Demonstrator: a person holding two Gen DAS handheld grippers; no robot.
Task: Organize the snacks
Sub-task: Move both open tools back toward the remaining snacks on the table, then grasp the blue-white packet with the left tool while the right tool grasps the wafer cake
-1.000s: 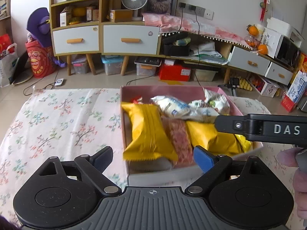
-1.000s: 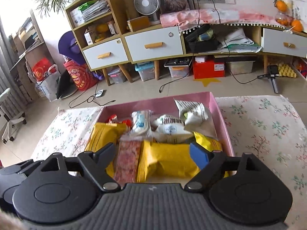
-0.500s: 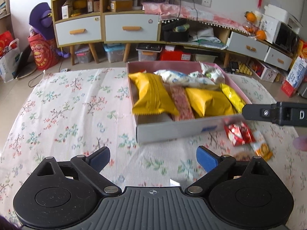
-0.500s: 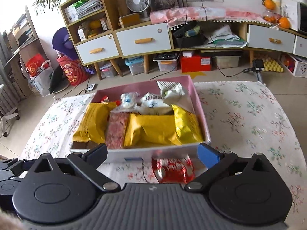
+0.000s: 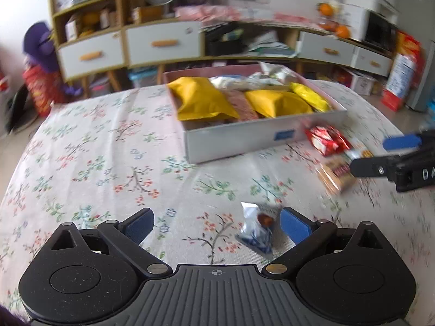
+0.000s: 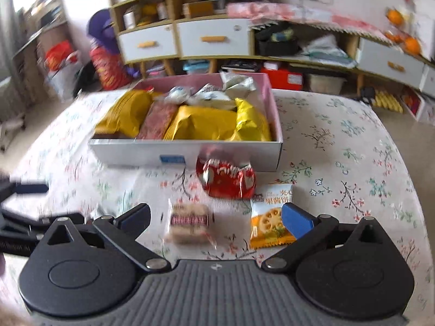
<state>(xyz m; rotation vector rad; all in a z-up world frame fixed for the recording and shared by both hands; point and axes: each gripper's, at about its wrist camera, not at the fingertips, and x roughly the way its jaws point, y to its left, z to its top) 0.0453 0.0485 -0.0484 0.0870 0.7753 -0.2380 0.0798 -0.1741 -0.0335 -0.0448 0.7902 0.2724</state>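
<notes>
Both views pulled back from snack box (image 6: pixel 187 152), loose packets on floral tablecloth (image 5: pixel 95 163), both tools released, cabinets (image 6: pixel 212 39) behind.

Motion blur is smearing the biscuit pack (image 6: pixel 189 226) near the table's front edge, its print unreadable. The right gripper (image 5: pixel 380 157) is running off the frame's right edge. Yellow packets (image 6: pixel 201 123) are hiding the box (image 6: pixel 190 152) floor.
</notes>
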